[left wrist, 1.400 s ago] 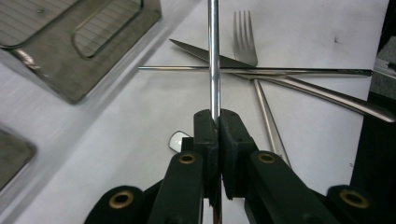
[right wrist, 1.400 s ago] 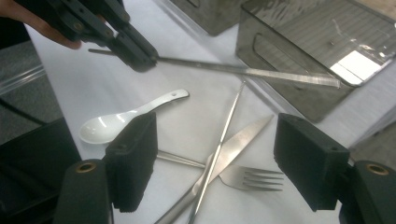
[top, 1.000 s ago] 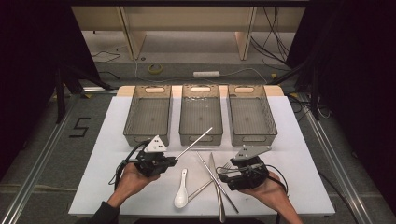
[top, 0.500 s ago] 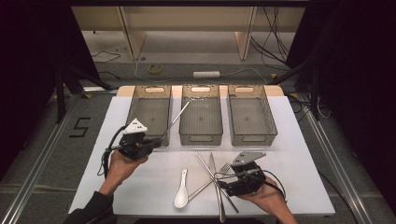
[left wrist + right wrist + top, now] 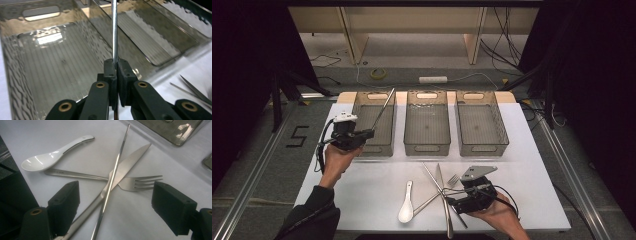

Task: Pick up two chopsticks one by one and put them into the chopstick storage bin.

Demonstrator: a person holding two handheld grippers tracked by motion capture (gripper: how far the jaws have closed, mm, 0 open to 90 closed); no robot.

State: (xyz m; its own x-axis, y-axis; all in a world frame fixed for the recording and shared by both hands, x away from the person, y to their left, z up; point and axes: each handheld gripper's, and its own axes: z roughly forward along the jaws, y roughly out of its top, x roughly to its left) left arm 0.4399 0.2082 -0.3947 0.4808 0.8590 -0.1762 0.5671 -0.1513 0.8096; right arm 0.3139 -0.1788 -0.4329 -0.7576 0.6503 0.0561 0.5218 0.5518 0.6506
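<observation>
Three bins (image 5: 426,125) side by side behind spoon (image 5: 406,202), fork (image 5: 447,186), knife (image 5: 443,200), chopstick (image 5: 434,180), crossed on table (image 5: 532,170)

White spoon (image 5: 406,206) on a white table (image 5: 532,165); silver chopstick (image 5: 114,30), smoky-grey ribbed bins (image 5: 427,125) (translucent), black tools.

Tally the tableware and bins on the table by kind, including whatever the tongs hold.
Metal chopsticks: 2, one clamped in the left tongs over the left bin, one lying across the pile
Knife: 1
Fork: 1
White spoon: 1
Clear bins: 3
Total: 8
</observation>
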